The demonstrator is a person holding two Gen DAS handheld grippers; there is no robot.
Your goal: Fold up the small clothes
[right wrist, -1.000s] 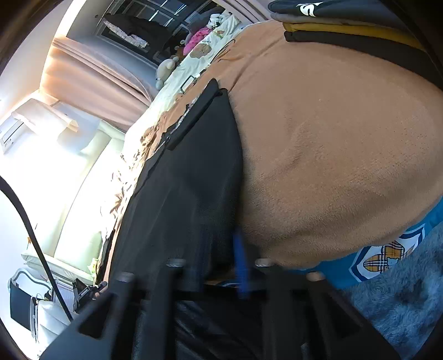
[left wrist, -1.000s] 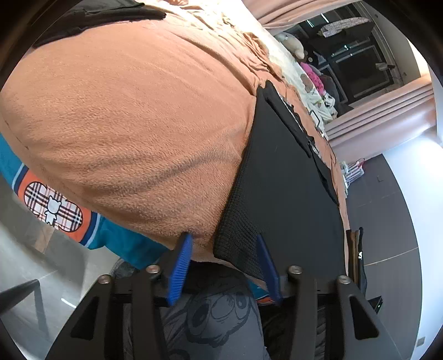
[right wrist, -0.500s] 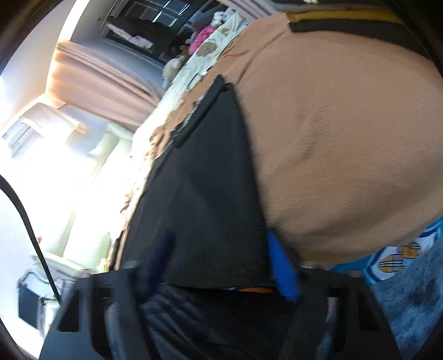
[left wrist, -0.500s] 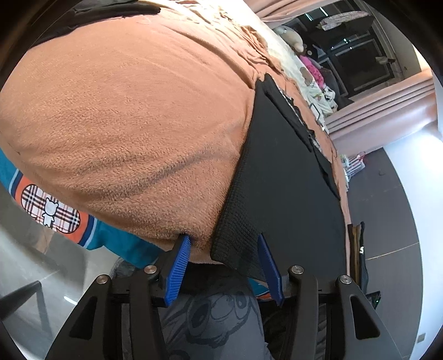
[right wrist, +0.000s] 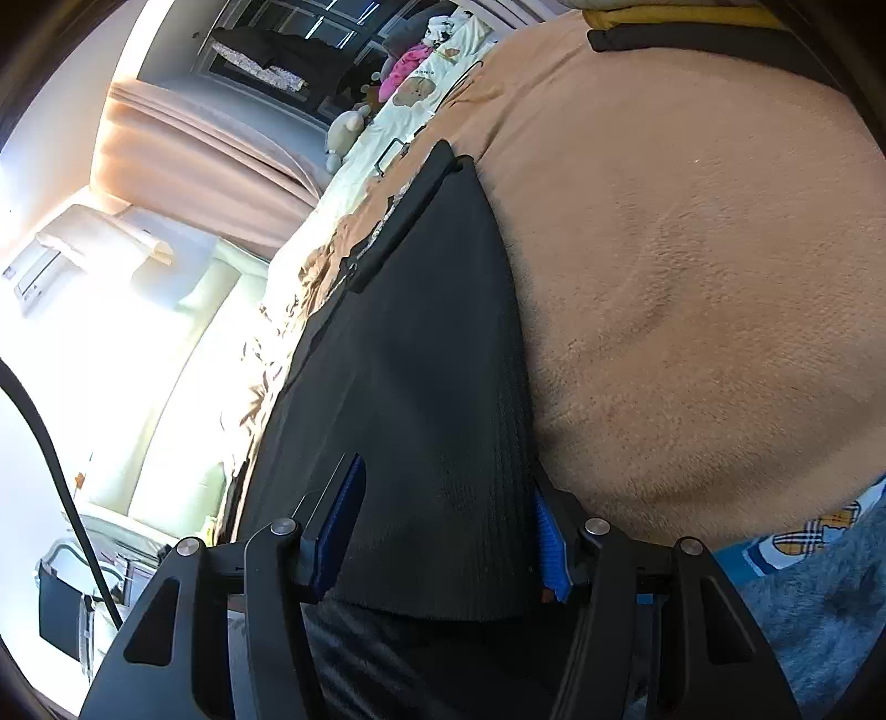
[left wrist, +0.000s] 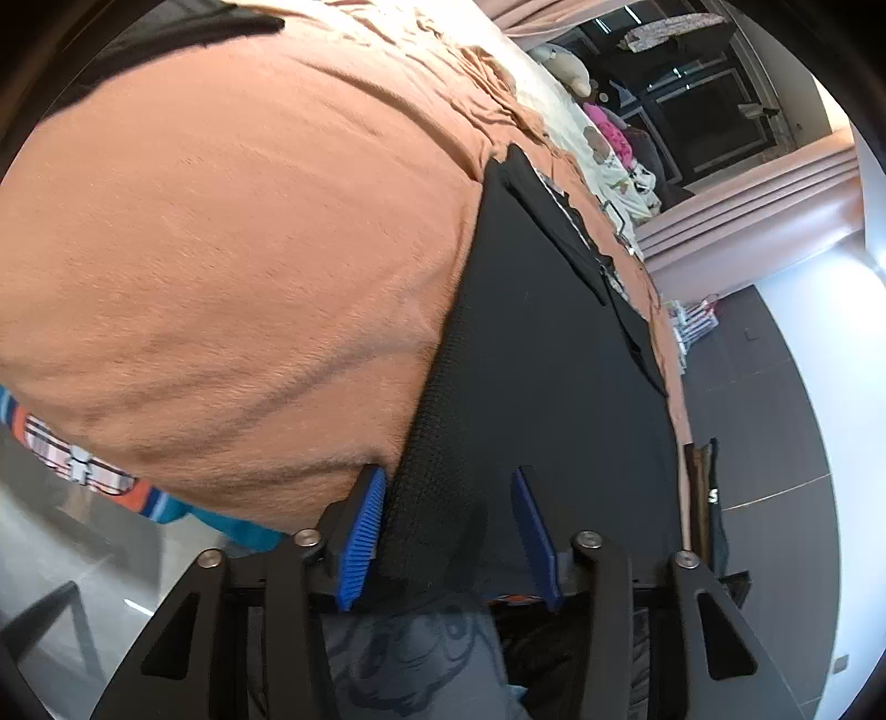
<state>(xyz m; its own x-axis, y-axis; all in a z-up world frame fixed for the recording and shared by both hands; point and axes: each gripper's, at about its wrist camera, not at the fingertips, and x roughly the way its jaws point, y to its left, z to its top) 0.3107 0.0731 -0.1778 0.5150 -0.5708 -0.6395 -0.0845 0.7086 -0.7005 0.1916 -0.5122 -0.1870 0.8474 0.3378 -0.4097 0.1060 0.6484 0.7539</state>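
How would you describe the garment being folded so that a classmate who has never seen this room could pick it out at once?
Start at the big bed covered by a fuzzy orange-brown blanket. On it, reaching to its near edge, lies a flat black garment with a knit, mesh-like texture. Unlike the black and yellow clothes at the blanket's far side, its near edge sits between both grippers' blue pads.

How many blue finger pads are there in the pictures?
4. Two on the left gripper, one pad at the black garment edge, one over it. Two on the right gripper: pads and flank the garment's corner.
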